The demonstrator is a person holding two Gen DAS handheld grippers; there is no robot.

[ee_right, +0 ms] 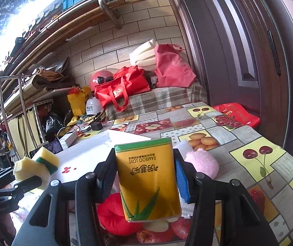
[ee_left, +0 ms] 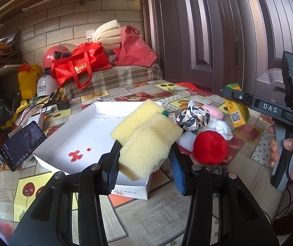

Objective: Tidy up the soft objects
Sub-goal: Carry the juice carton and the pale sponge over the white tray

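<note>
Sponges (ee_left: 144,137), yellow and stacked with a green scouring layer between them, are clamped in the left gripper (ee_left: 144,164) at the centre of the left wrist view, held above the near edge of the white box lid (ee_left: 78,131) on the tabletop (ee_right: 249,143). In the right wrist view the right gripper (ee_right: 146,176) is closed on a yellow tissue pack (ee_right: 148,180), lifted over the pile of soft things: a red plush ball (ee_right: 113,213), a pink puff (ee_right: 201,162), and, in the left wrist view, a cow-print cloth (ee_left: 191,119).

My reading of the risks: the sponges are pinched near one end only, so they could twist or slip out as they compress, and the stack may split apart at the green layer. Dropped short, they would land on the lid's rim rather than inside it. The two grippers work close together, so a careless swing could knock them together or scatter the pile. The tissue pack is slick and might slide downward.

Readable writing: "BAMBOO LOVE", upside down, on the tissue pack, with Chinese characters and a QR code; "DAS" on the right gripper's body; "HUAZH…" inverted on the lid's front wall; faint handwriting inside the lid that I cannot make out.
</note>
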